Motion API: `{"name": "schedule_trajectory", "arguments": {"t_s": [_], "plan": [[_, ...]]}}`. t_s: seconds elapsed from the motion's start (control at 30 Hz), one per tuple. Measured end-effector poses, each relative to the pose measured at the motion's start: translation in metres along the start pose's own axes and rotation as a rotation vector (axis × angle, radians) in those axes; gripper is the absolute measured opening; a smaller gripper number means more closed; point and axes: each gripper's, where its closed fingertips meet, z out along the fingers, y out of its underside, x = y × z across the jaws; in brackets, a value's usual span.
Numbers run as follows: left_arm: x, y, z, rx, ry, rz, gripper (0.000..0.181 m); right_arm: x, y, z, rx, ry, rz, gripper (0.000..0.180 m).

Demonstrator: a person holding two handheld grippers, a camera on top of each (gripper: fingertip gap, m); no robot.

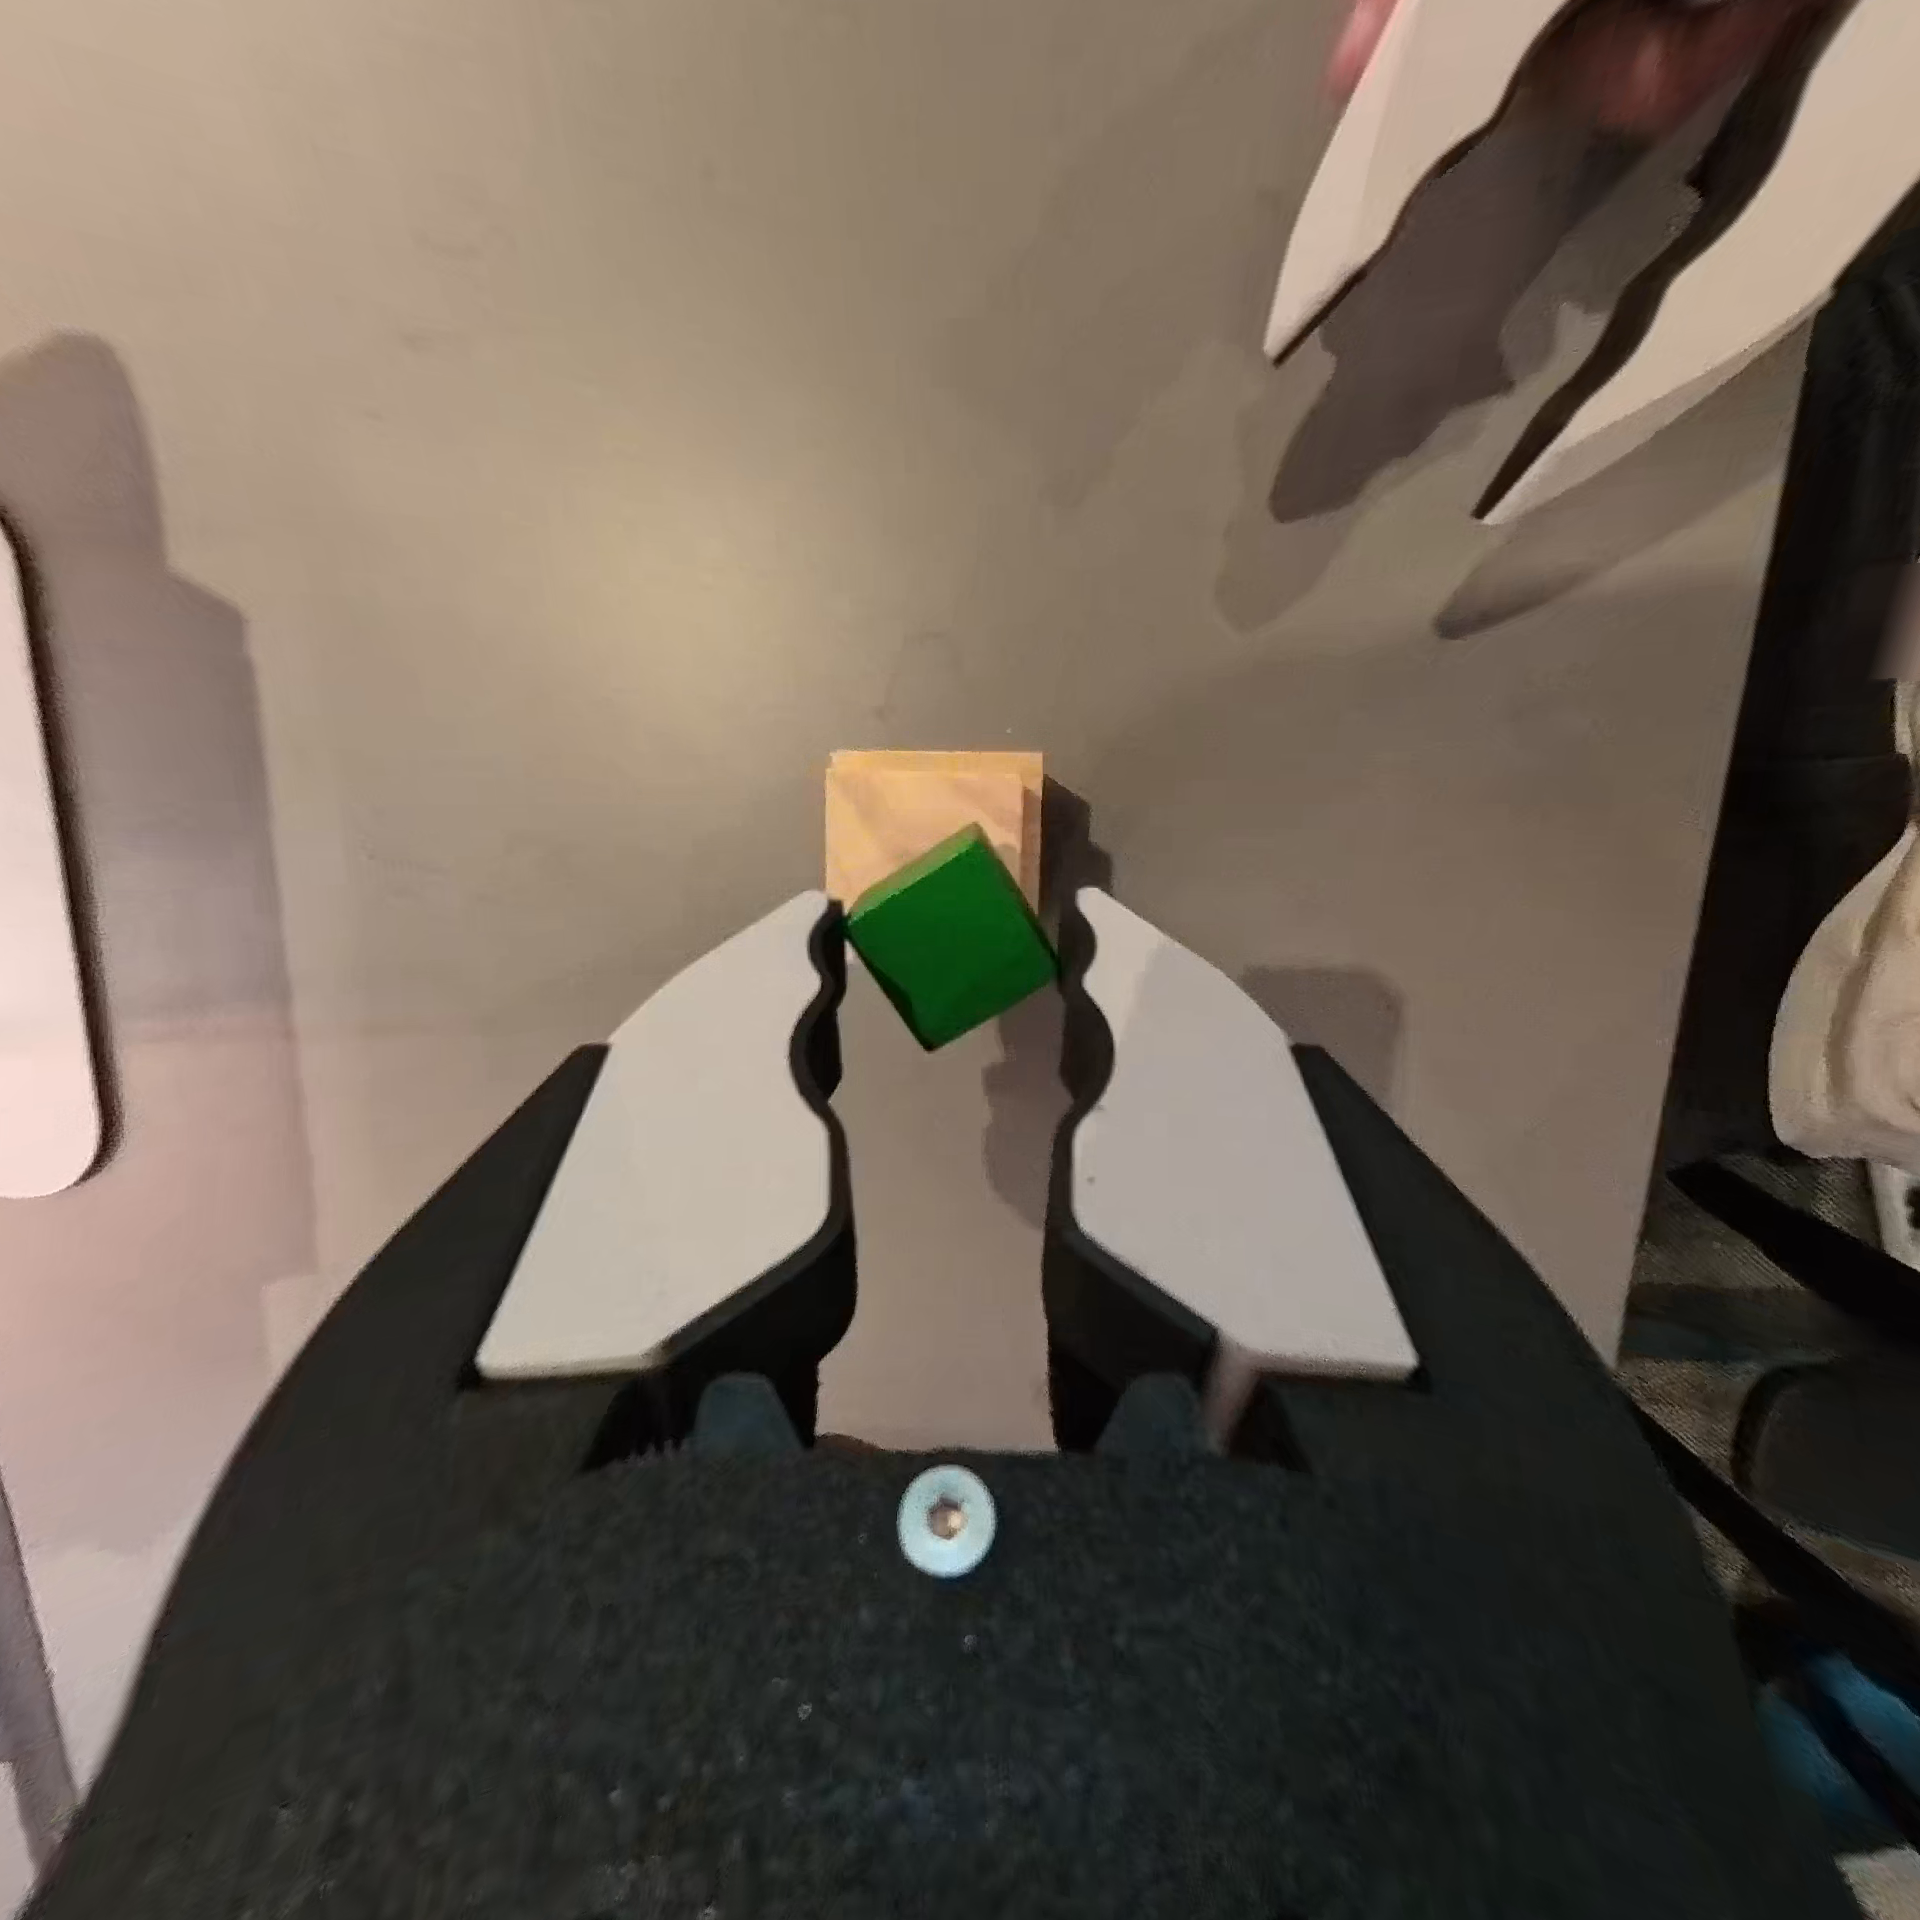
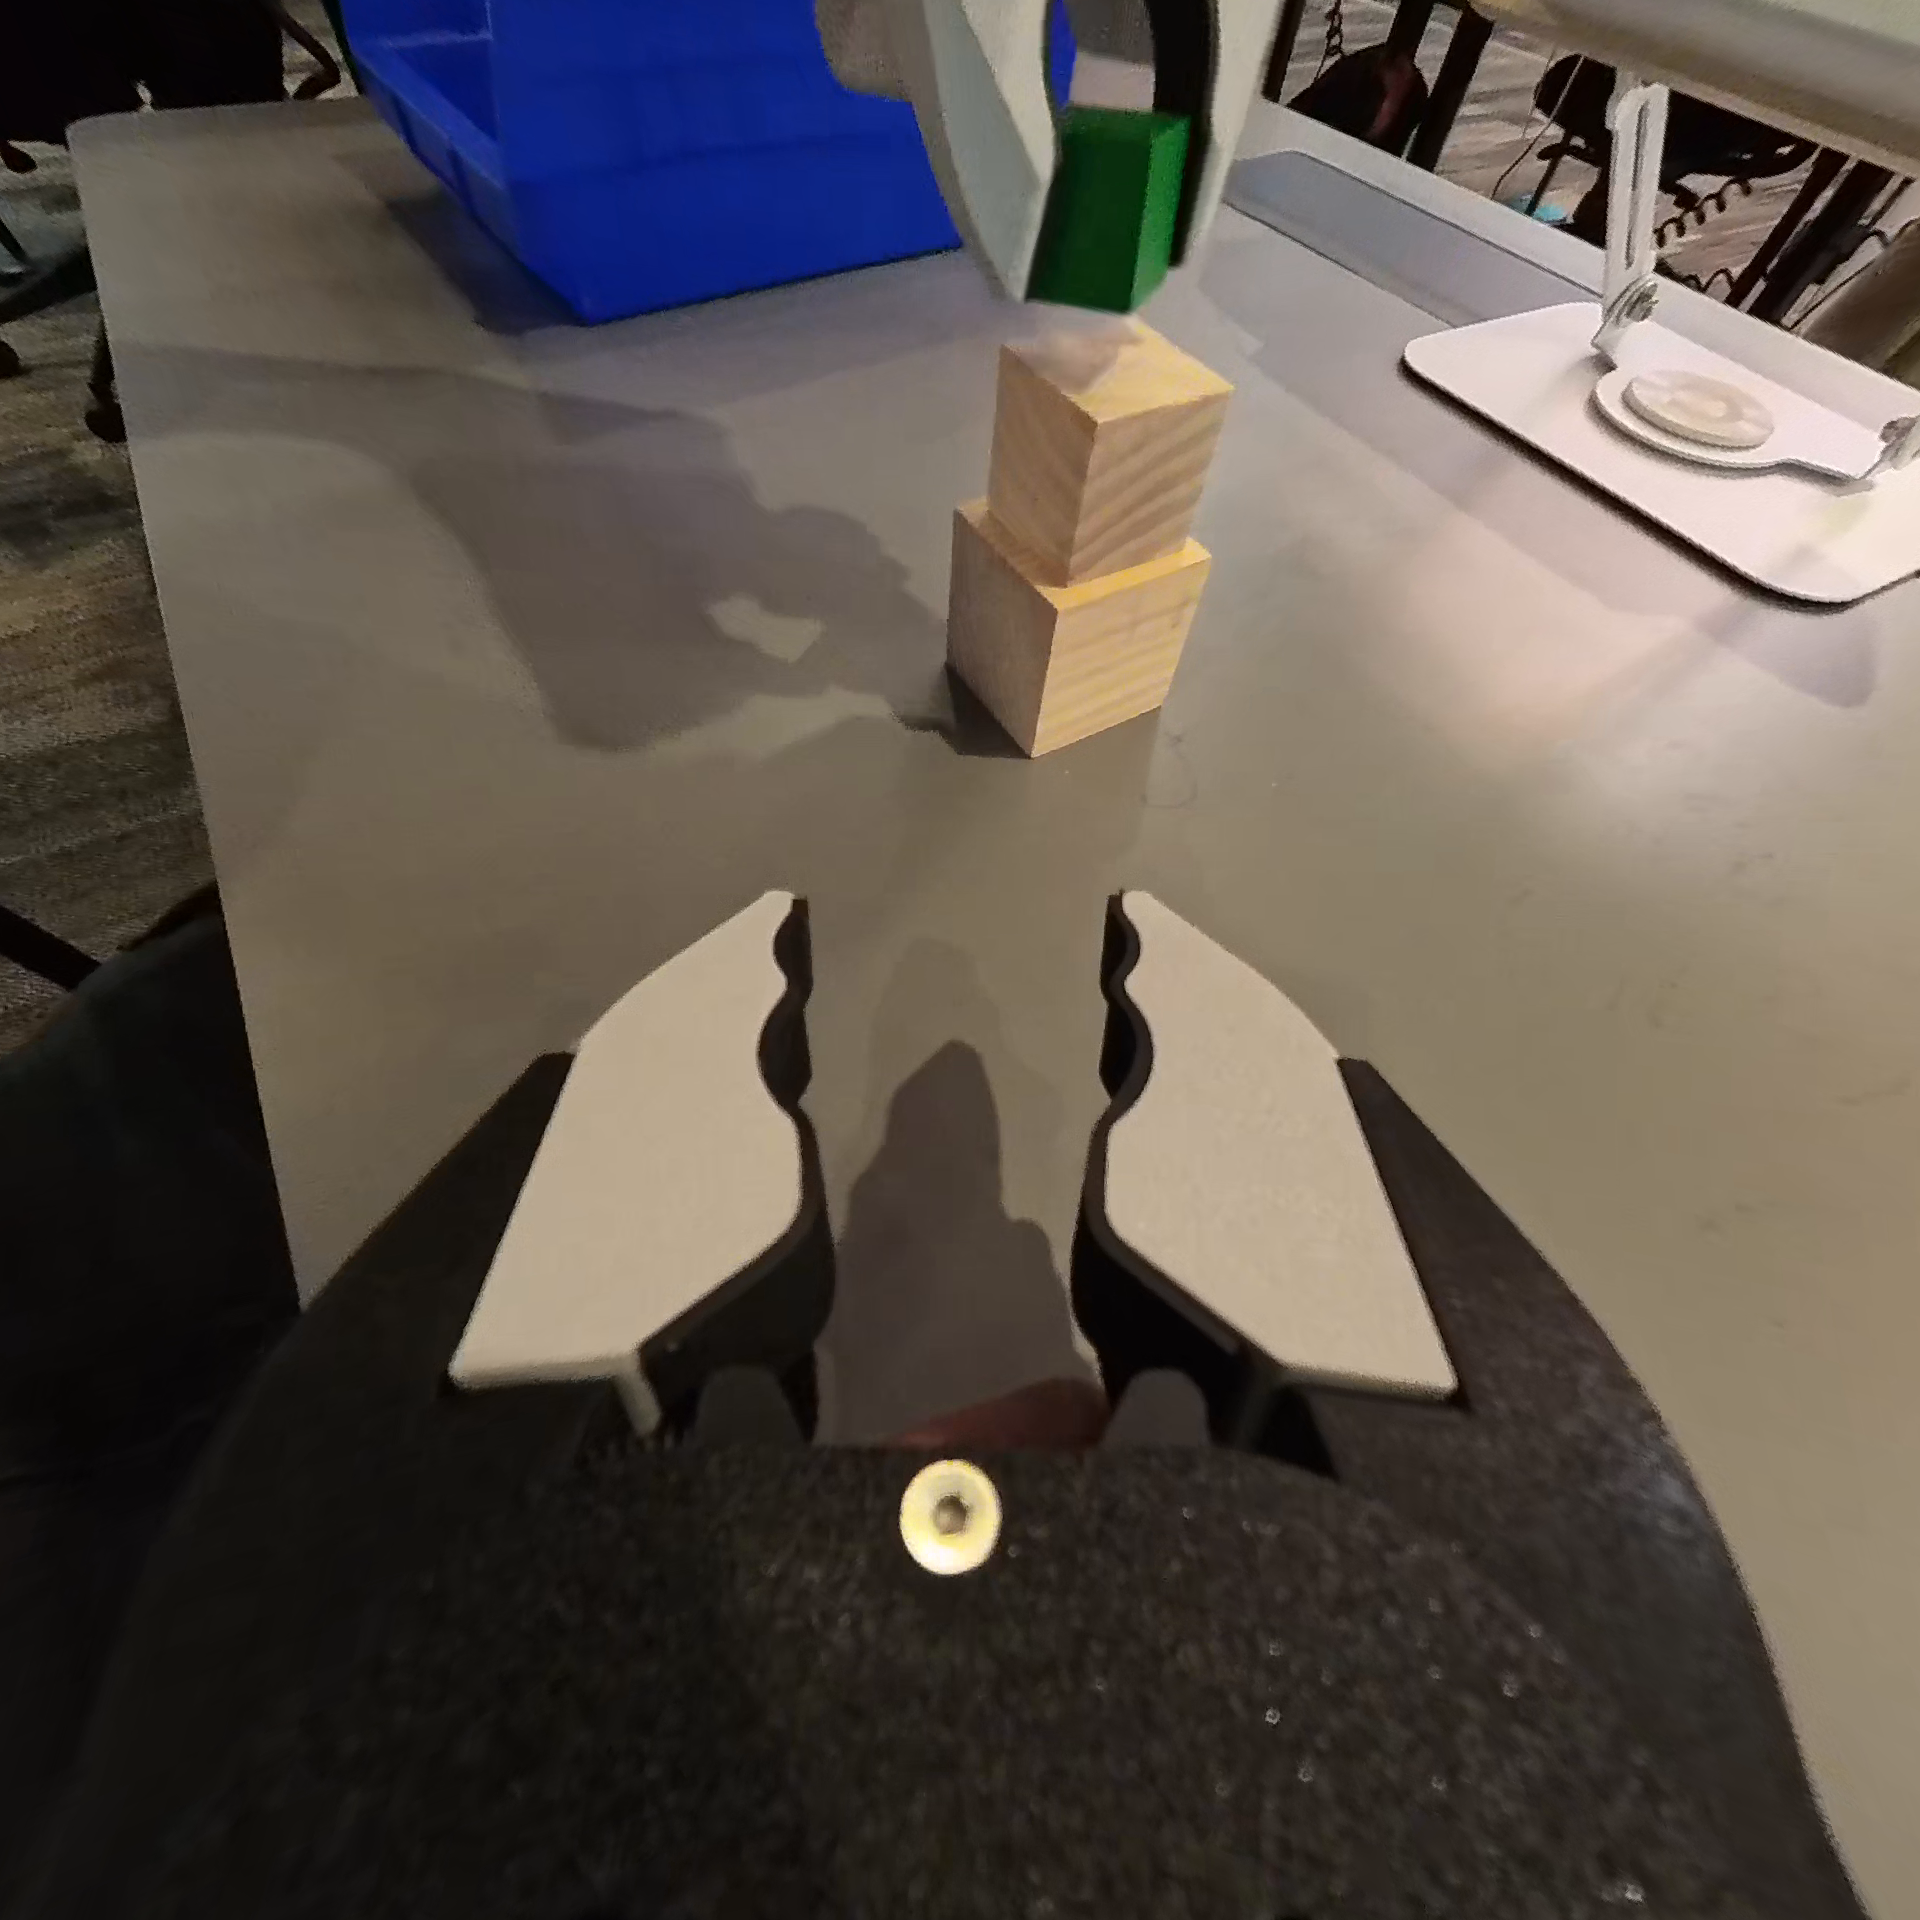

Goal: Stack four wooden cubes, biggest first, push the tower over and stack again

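Two plain wooden cubes stand stacked on the grey table (image 2: 416,623): the bigger one (image 2: 1081,634) at the bottom, a smaller one (image 2: 1107,457) on it, turned slightly. My left gripper (image 1: 951,914) is shut on a green cube (image 1: 951,935) and holds it just above the stack, looking straight down on the top wooden cube (image 1: 914,821). In the right wrist view the same gripper (image 2: 1101,208) hangs over the tower with the green cube (image 2: 1107,208) between its fingers. My right gripper (image 2: 956,935) is open and empty, low over the table in front of the tower.
A blue plastic bin (image 2: 665,156) stands at the back of the table behind the tower. A white stand with a flat base (image 2: 1662,457) sits at the back right. The table's left edge (image 2: 156,623) drops to carpet. My right gripper's fingers (image 1: 1558,260) show top right in the left wrist view. Left tips to right tips: about 15 cm. My right tips are about 40 cm from the flat base (image 2: 1662,457), my left tips only 30 cm.
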Motion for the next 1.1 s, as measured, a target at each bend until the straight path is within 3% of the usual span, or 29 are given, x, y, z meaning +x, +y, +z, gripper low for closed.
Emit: {"name": "schedule_trajectory", "arguments": {"t_s": [0.33, 0.47, 0.67, 0.77, 0.93, 1.1], "plan": [[-0.009, 0.003, 0.014, -0.05, 0.001, 0.01, 0.04, -0.002, 0.001, 0.001, -0.009, -0.015, -0.001, 0.052], [-0.007, 0.001, 0.012, -0.04, 0.015, -0.004, 0.058, -0.002, 0.001, 0.0, -0.005, -0.021, 0.006, 0.051], [0.003, -0.023, -0.023, 0.19, -0.112, -0.043, 0.064, 0.001, -0.001, -0.002, 0.017, -0.009, 0.028, 0.05], [0.001, -0.017, -0.04, 0.365, -0.357, -0.199, 0.063, 0.006, -0.002, -0.004, 0.025, 0.017, 0.043, 0.049], [0.026, 0.055, -0.02, 0.637, -0.583, -0.753, 0.062, 0.015, 0.001, -0.003, 0.003, 0.087, 0.067, 0.048], [0.054, 0.102, 0.005, 0.689, -0.736, -0.881, 0.063, 0.013, 0.003, -0.001, -0.016, 0.1, 0.03, 0.048]]}}
